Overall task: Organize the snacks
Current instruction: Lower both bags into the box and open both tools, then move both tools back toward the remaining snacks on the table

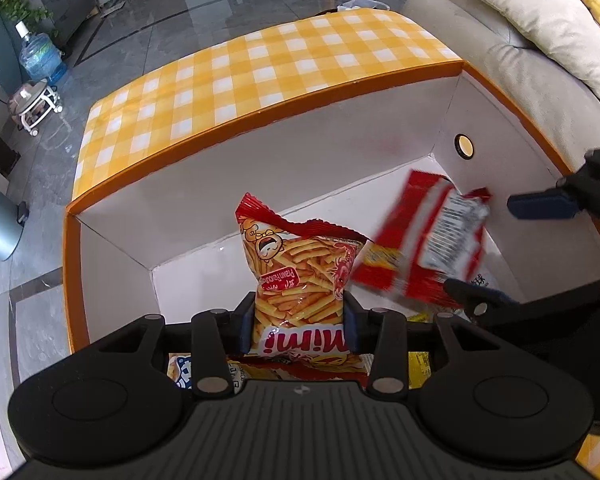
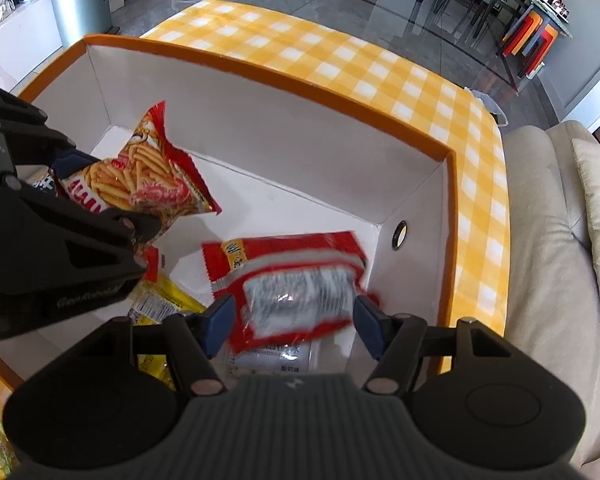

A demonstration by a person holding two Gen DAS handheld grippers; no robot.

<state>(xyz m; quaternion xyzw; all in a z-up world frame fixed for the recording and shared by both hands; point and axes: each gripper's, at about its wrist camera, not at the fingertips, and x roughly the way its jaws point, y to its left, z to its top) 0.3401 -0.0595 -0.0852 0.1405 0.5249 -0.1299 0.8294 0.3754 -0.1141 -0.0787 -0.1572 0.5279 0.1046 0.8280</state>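
Two grippers hang over the orange-rimmed box [image 1: 260,122] that stands on the bench [image 1: 236,76] with its yellow checked cloth. Our left gripper [image 1: 299,322] pinches the Mimi bag [image 1: 300,268] of prawn sticks by its lower end, pads pressed on both sides, the bag upright above the box's white floor. Our right gripper [image 2: 293,322] stands spread, and the red packet [image 2: 288,280] lies blurred between its blue pads [image 2: 219,322]; we cannot see either pad pressing on it. That packet sits over the box's right end, near the round hole [image 2: 400,234] in the side wall. Under both grippers lie a yellow packet [image 2: 160,304] and a white one [image 2: 276,356] on the box floor.
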